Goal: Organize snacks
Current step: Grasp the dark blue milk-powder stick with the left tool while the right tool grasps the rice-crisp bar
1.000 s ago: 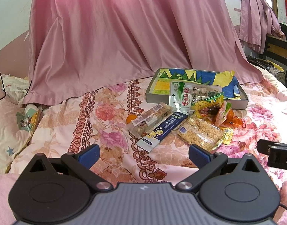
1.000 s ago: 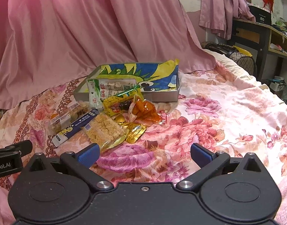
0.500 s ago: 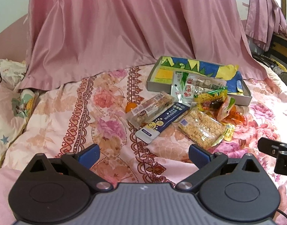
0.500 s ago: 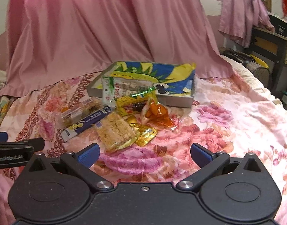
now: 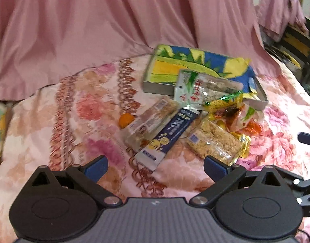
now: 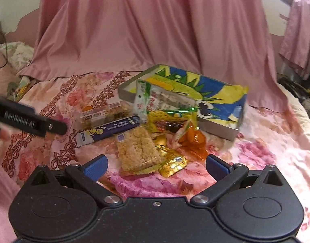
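A pile of snack packets lies on the floral bedspread in front of a shallow box (image 5: 197,64) (image 6: 217,93) with a blue, yellow and green liner. Nearest my left gripper (image 5: 155,167) lies a dark blue bar (image 5: 169,135) (image 6: 110,130), beside a clear packet of nut bars (image 5: 149,121) (image 6: 102,115). A clear bag of puffed rice cake (image 5: 213,143) (image 6: 137,149) lies just ahead of my right gripper (image 6: 156,165). A green-and-white pouch (image 5: 197,91) (image 6: 155,99) leans over the box's front wall. Both grippers are open and hold nothing.
A small orange fruit (image 5: 125,120) sits left of the pile. Gold (image 6: 172,163), orange (image 6: 195,141) and yellow (image 6: 167,119) wrappers lie to its right. A pink curtain (image 5: 114,24) hangs behind the box. Dark furniture (image 5: 300,46) stands at far right.
Both grippers have moved forward toward the pile, which looks larger now. The right view has swung leftward, bringing the rice cake bag between its fingers. The snacks have not moved.
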The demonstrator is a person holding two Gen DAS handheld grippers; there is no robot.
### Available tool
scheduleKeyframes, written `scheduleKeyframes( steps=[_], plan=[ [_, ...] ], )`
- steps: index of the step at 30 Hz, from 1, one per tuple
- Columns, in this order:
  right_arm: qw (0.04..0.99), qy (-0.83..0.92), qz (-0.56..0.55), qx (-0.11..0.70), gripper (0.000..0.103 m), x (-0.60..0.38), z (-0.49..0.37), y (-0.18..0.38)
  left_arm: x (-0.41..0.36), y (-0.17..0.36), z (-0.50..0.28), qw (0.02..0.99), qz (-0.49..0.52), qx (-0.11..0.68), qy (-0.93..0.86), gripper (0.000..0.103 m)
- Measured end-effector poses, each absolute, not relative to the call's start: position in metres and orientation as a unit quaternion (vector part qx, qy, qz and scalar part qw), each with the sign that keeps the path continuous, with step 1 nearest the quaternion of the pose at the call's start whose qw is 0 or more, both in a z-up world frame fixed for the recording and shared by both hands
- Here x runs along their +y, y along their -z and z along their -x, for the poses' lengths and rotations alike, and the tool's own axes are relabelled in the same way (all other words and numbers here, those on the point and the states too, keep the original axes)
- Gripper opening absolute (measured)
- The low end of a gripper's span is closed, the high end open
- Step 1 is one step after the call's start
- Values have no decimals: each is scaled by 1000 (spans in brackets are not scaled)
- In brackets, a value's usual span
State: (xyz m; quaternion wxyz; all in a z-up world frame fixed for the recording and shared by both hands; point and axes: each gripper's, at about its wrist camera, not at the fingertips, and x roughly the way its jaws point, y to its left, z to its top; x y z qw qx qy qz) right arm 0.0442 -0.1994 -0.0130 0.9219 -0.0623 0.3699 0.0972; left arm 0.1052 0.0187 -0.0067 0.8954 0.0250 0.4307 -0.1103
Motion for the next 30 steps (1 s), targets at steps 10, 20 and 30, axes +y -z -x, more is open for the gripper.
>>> scheduleKeyframes(
  steps=[10,20,30],
  plan=[
    [906,-133,114,384,102,-188,-79,41,14,45,-174,863,-35,483,145,103],
    [888,-145,193,392,102,-160,-87,69,-4,73,-194,849,-56,497,172,102],
    [877,-153,219,400,102,-141,-104,91,-18,79,-188,860,-131,457,188,93]
  ],
)
